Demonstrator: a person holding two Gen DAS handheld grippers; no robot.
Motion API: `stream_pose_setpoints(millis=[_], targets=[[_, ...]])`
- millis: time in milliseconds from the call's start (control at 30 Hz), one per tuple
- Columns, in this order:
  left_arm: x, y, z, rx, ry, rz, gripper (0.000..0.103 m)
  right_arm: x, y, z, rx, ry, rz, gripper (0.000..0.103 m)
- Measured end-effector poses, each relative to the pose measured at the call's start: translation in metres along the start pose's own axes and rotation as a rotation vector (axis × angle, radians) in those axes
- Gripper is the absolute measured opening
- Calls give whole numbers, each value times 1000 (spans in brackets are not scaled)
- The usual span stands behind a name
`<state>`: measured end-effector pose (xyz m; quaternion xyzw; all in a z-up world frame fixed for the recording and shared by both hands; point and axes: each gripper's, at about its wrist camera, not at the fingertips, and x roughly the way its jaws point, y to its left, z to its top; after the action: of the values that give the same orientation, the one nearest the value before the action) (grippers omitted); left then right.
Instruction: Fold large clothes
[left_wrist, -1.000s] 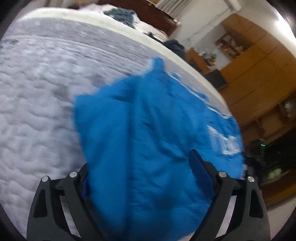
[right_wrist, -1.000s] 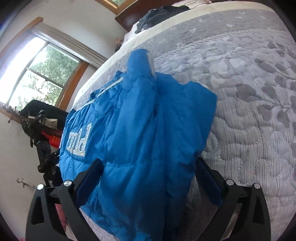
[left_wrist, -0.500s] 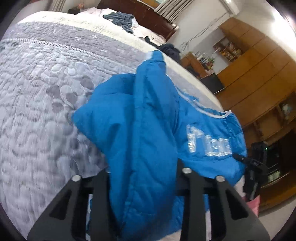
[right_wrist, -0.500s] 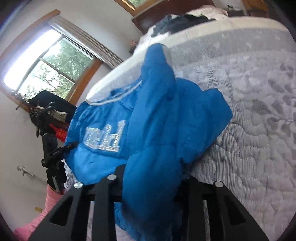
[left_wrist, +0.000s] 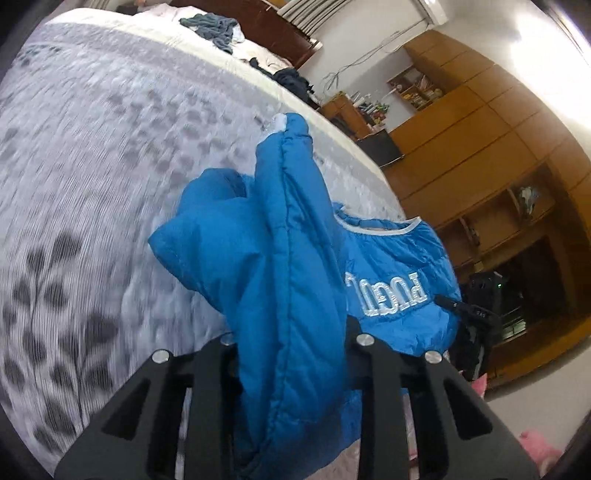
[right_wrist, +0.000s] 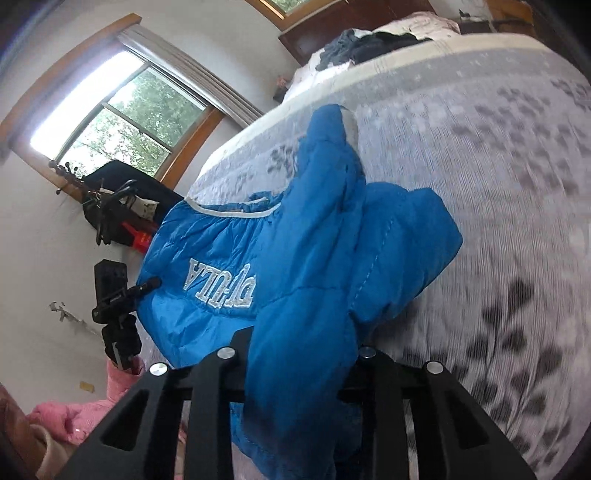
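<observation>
A puffy bright-blue quilted jacket (left_wrist: 295, 258) with white embroidered lettering and pale trim lies on a bed covered by a grey quilted bedspread with a dark leaf pattern (left_wrist: 92, 155), near the edge of the mattress closest to the cameras. The left gripper (left_wrist: 291, 354), black with two fingers, is clamped on a thick bunched fold of the blue fabric, which rises in a ridge straight ahead of it. The right gripper (right_wrist: 295, 365), seen from its own camera, is likewise pinched on a hanging fold of the same jacket (right_wrist: 314, 240).

One second earlier both sets of jaws stood wide apart, straddling the garment as it lay flatter on the bedspread; half a second ago they had closed on the cloth. Since then the gathered ridge has lifted higher and narrower, and the lettered panel, formerly partly covered, now shows more fully beside each gripper. The bedspread appears streaked with motion blur in both views.

Beyond the bed, a heap of dark crumpled clothing (left_wrist: 218, 26) rests near the wooden headboard. Wooden wardrobes and shelving (left_wrist: 491, 147) line the far wall in the left view; a wood-framed window (right_wrist: 122, 114) with green foliage outside shows in the right view, and pink fabric (right_wrist: 74, 413) lies on the floor below.
</observation>
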<state>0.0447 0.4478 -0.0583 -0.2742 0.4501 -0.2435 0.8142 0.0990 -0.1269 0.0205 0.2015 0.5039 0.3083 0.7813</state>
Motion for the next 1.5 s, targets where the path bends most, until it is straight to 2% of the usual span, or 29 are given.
stream_pose_setpoints(millis=[133, 300, 400, 467, 567, 700, 800, 900, 1000, 1067, 1133, 1167, 1300, 1500], targets=[[6, 15, -15, -8, 0, 47, 33, 10, -21, -11, 52, 16, 2, 34], [23, 39, -14, 24, -18, 101, 59, 31, -59, -17, 141, 40, 12, 48], [28, 43, -14, 35, -39, 110, 64, 40, -74, -21, 180, 39, 63, 50], [28, 44, -14, 37, -42, 112, 66, 39, -78, -23, 194, 29, 83, 50], [21, 40, -14, 24, -41, 133, 65, 31, -78, -25, 181, 13, 54, 55], [-10, 26, -19, 52, -99, 212, 63, -7, -71, -36, 143, -67, -91, 80], [-35, 16, -22, 49, -153, 259, 63, -35, -73, -51, 168, -114, -126, 80], [-51, -4, -25, 87, -204, 328, 64, -53, -77, -73, 207, -133, -151, 81], [-57, -36, -30, 153, -232, 379, 67, -57, -68, -96, 223, -145, -143, 81], [-54, -56, -34, 192, -231, 417, 75, -60, -61, -111, 222, -154, -136, 81], [-46, -75, -39, 235, -218, 473, 77, -61, -54, -123, 220, -162, -128, 82], [-42, -81, -41, 249, -212, 480, 77, -61, -51, -131, 222, -166, -121, 83], [-20, -96, -53, 254, -167, 416, 79, -55, -50, -149, 255, -173, -79, 84], [3, -103, -61, 257, -162, 461, 79, -33, -61, -155, 327, -191, 23, 85]])
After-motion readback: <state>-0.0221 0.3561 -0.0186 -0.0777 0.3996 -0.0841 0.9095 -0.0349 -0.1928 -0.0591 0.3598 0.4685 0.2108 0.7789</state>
